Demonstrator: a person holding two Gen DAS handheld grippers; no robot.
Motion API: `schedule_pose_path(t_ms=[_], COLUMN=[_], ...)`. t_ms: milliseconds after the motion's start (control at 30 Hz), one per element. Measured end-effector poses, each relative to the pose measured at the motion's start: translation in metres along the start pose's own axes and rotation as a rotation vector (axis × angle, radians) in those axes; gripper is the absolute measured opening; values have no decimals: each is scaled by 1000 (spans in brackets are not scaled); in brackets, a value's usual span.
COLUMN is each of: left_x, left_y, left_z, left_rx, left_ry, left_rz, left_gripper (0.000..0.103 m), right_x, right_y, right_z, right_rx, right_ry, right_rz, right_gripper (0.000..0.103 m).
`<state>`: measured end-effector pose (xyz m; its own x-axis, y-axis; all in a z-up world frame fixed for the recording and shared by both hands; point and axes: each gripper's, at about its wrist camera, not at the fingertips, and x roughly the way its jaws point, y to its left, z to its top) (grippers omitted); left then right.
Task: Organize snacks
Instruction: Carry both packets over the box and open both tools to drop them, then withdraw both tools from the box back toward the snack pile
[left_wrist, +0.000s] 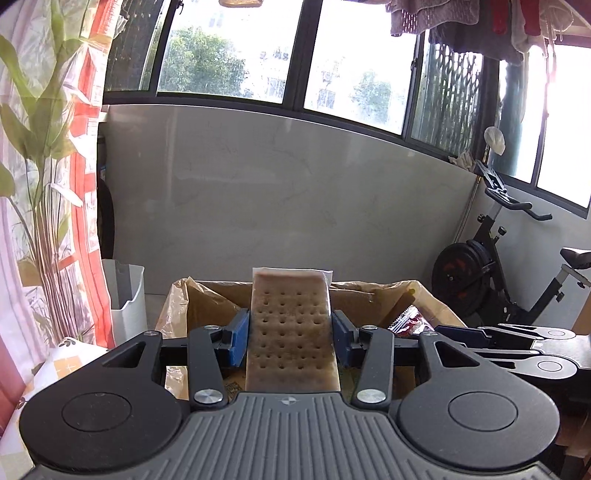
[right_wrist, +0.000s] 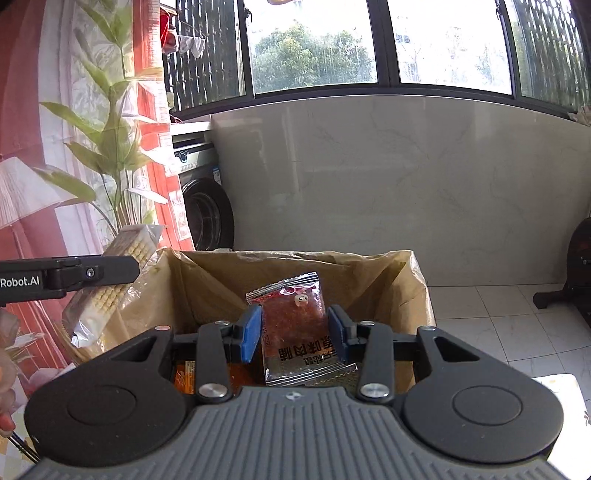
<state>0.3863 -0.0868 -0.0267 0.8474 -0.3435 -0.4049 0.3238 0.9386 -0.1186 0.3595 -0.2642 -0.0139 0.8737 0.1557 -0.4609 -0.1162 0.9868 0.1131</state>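
Currently, a wrapped cracker pack (left_wrist: 291, 328) is clamped between the blue pads of the left gripper (left_wrist: 291, 338) and held upright just above the near side of a cardboard box (left_wrist: 369, 291) lined with a brown plastic bag (right_wrist: 402, 280). A red meat-snack packet (right_wrist: 295, 325) in a clear-edged wrapper is pinched by the jaws of the right gripper (right_wrist: 295, 334) and is held over the open box, inside which orange packaging (right_wrist: 184, 376) is partly seen. Behind the box, a grey wall (left_wrist: 280, 192) under wide windows (left_wrist: 354, 62) is seen, with an exercise bike (left_wrist: 498, 266) at the right and a washing machine (right_wrist: 205, 206) at the left.
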Motion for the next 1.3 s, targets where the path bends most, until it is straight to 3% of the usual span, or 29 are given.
schedule_pose_path(t_ms=[33,67,133,167,500,600,967,1300], left_x=[3,6,5,1,-55,-80,-152,-170], left_y=[-1,-1,-1,2,13,23,61,58], left_z=[0,1,2,4,5,-3,-29,-45], left_rx=[-1,-5,-2,8,47,38,33,18], left_ry=[9,17,3,-16,-19,-20,-23,-32], left_rz=[13,27,29,27,45,32,80,42], left_gripper=[50,58,69,70,73,78,78,78], right_x=[4,7,8,5,-51,-75,-136,-155], right_y=[1,1,1,1,13,21,48,60], right_z=[-1,-3,-5,-6,-8,-13,-45,-70], right_rx=[-8,-14,-27,-35,-45,-48,-85,-103], right_ry=[9,21,33,29,-4,-18,-21,20], right_rz=[-7,-12,-6,-4,0,17,14,-13], right_gripper=[46,47,58,59,60,69,73,89])
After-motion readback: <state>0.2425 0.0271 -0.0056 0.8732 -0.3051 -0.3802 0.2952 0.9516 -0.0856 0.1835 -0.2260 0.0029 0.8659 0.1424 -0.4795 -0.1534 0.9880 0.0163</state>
